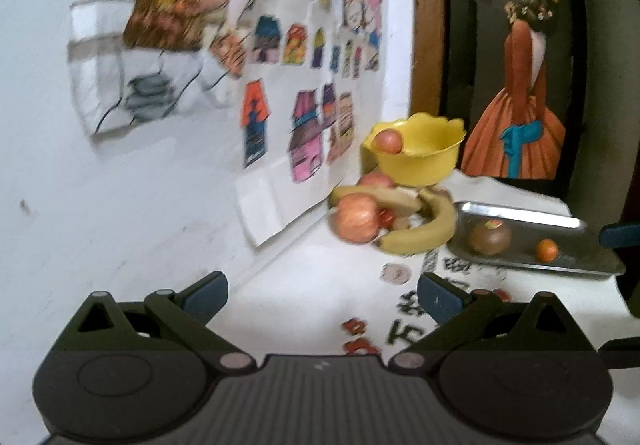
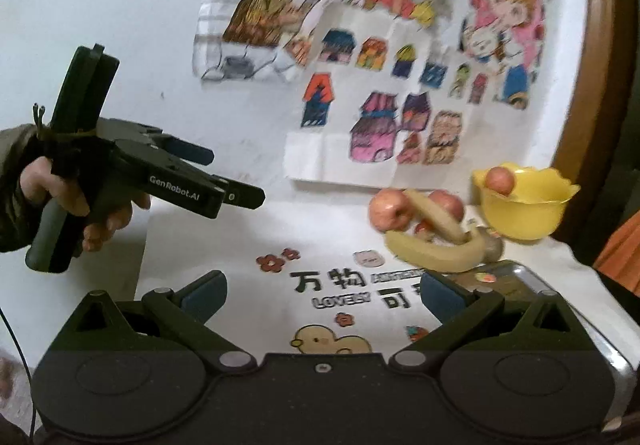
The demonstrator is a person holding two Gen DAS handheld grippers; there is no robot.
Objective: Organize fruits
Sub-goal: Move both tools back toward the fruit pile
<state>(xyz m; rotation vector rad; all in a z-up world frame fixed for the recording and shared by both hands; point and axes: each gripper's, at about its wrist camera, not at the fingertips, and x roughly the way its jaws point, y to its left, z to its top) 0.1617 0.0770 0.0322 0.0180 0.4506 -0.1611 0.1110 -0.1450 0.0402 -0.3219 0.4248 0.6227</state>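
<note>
against the back wall, on the white printed cloth of the worktop (image 2: 248, 285), the loose fruit lay in a pile: a big apple (image 1: 356, 219), a second apple (image 1: 374, 179) behind it, and two bananas (image 1: 424, 231) crossed over them. just beside the pile stood a yellow bowl (image 1: 420, 155) with one apple (image 1: 387, 140) perched at its rim, and to the right a metal tray (image 1: 568, 223) held a brown round fruit (image 1: 490, 239) and a small orange one (image 1: 547, 250).

the left hand-held gripper (image 1: 322, 299) was spread wide and carried nothing, well short of the pile. the right hand-held gripper (image 2: 322, 297) was likewise wide open and empty, its right finger over the tray's near corner.

the step in hand looked like a first reach. the near apple seemed the best pick for the left one: come in level, straddle its widest part, and close gently, since round fruit would likely roll. lifting straight up should avoid dragging the bananas leaning on it.
</note>
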